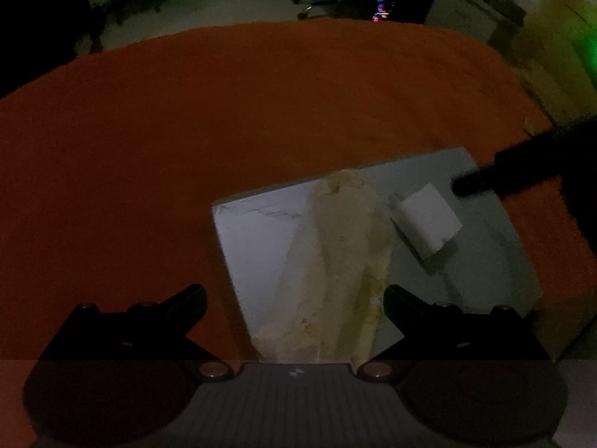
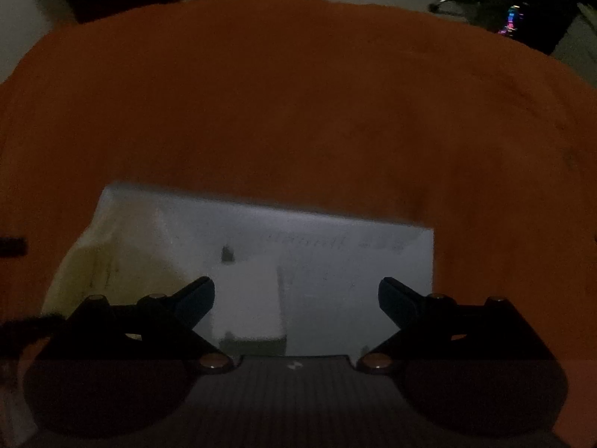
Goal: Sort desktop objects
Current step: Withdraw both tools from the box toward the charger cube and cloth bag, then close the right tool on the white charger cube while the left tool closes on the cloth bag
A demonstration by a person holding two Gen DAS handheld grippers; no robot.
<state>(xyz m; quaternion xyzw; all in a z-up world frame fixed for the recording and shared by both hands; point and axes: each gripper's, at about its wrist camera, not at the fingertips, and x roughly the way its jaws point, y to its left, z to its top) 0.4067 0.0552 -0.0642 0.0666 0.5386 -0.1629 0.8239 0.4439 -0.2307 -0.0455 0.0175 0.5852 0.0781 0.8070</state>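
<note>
On the orange tablecloth (image 1: pixel 261 112) lies one pale, flat rectangular board (image 1: pixel 257 239), and two things rest on it: one crumpled cream-yellow bag or wrapper (image 1: pixel 335 261), stretched along the board's middle, and one small white block (image 1: pixel 429 220) just beside it, to its right in the left wrist view. The light is dim, so what the bag and block are made of cannot be told. From the right wrist view the same board (image 2: pixel 354 261) shows with the block (image 2: pixel 246 298) near its close edge and the bag (image 2: pixel 112 261) at its left side.

Two grippers are in view. The left gripper (image 1: pixel 294 298) hovers over the near end of the bag, its fingers spread wide with nothing between them. The right gripper (image 2: pixel 296 295) is likewise spread wide above the block, gripping nothing; it shows in the left wrist view as a dark shape (image 1: pixel 522 171) beyond the block.
</note>
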